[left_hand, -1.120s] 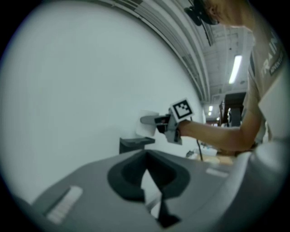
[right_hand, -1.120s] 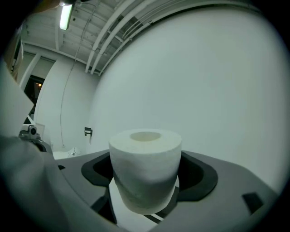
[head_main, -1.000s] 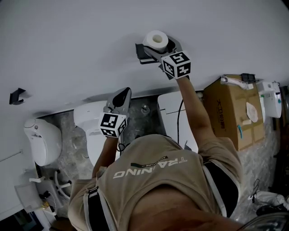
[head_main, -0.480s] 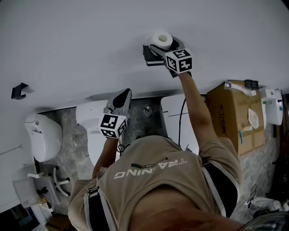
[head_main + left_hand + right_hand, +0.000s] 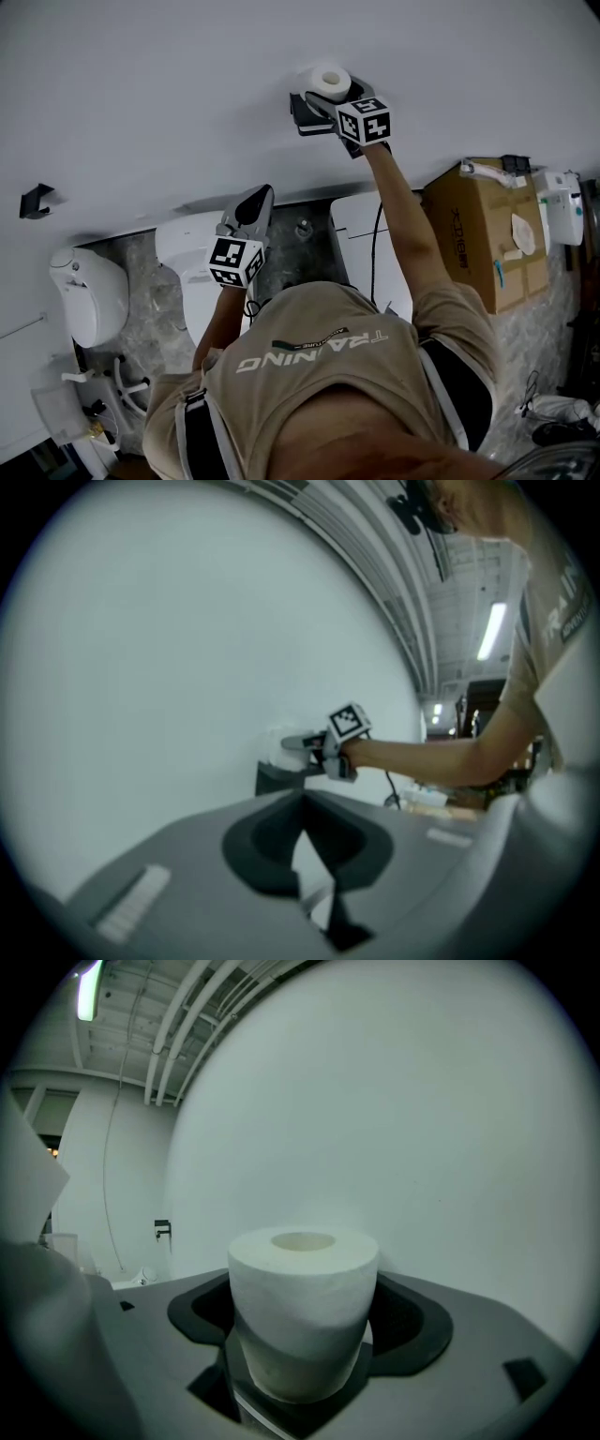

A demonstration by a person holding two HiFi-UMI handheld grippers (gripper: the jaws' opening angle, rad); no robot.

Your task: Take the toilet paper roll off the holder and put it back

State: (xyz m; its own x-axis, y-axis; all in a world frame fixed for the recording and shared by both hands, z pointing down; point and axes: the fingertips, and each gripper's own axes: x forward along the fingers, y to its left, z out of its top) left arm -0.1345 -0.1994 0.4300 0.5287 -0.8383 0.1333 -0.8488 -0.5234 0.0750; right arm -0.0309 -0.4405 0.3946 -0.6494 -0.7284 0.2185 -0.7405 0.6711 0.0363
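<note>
The white toilet paper roll (image 5: 328, 81) is at the dark wall holder (image 5: 302, 114) on the white wall. My right gripper (image 5: 330, 96) is shut on the roll, its marker cube just below it. In the right gripper view the roll (image 5: 302, 1307) stands between the grey jaws with its core hole up. Whether it rests on the holder's arm I cannot tell. My left gripper (image 5: 256, 197) hangs lower left with its jaws together, holding nothing. The left gripper view shows the right gripper (image 5: 302, 743) holding the roll (image 5: 274, 746) above the holder (image 5: 277, 778).
A white toilet (image 5: 192, 272) stands below the left gripper, another white fixture (image 5: 89, 295) to its left. A cardboard box (image 5: 483, 234) sits at the right. A small black hook (image 5: 33, 202) juts from the wall at far left.
The right gripper stays shut on the roll by the holder, shifted only slightly. The left gripper has not moved.
</note>
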